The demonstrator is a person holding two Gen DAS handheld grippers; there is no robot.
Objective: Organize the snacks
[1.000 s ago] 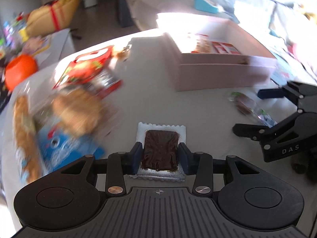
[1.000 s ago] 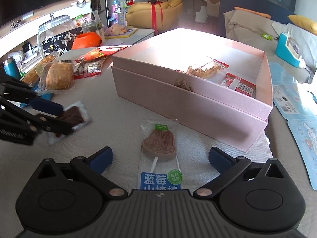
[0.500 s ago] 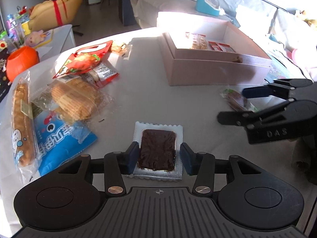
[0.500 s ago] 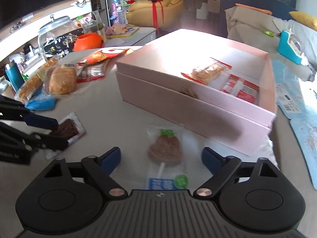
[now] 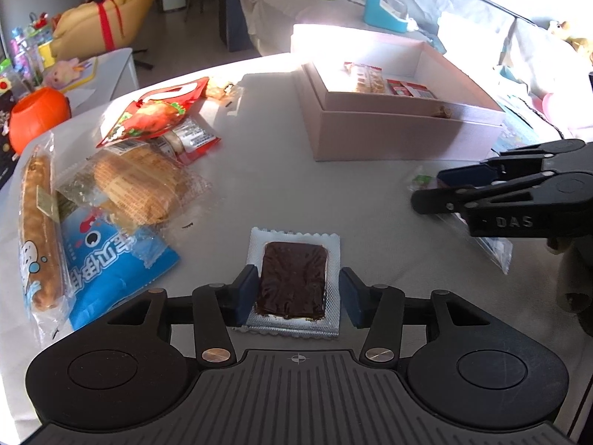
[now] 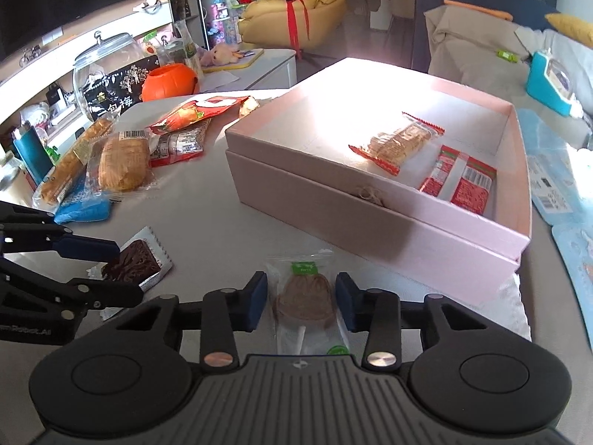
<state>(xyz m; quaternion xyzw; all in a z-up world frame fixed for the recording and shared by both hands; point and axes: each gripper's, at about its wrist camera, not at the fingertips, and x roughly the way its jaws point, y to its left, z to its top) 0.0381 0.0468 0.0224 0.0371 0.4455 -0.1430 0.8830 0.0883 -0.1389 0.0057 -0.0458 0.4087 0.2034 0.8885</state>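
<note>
My left gripper is shut on a dark chocolate bar in a clear silver-edged wrapper, held over the table; it also shows in the right wrist view. My right gripper is shut on a brown lollipop in a clear bag, low over the table just in front of the open pink box. The box holds a biscuit pack and red packets. The right gripper shows at the right edge of the left wrist view.
A pile of snacks lies at the table's left: bread rolls, a long pastry, a blue bag, red packets. An orange pumpkin bucket and glass jar stand beyond. Blue sheets lie right of the box.
My right gripper closed from wide open onto the lollipop bag. My left gripper kept its hold on the chocolate bar and drew back a little from the box.
</note>
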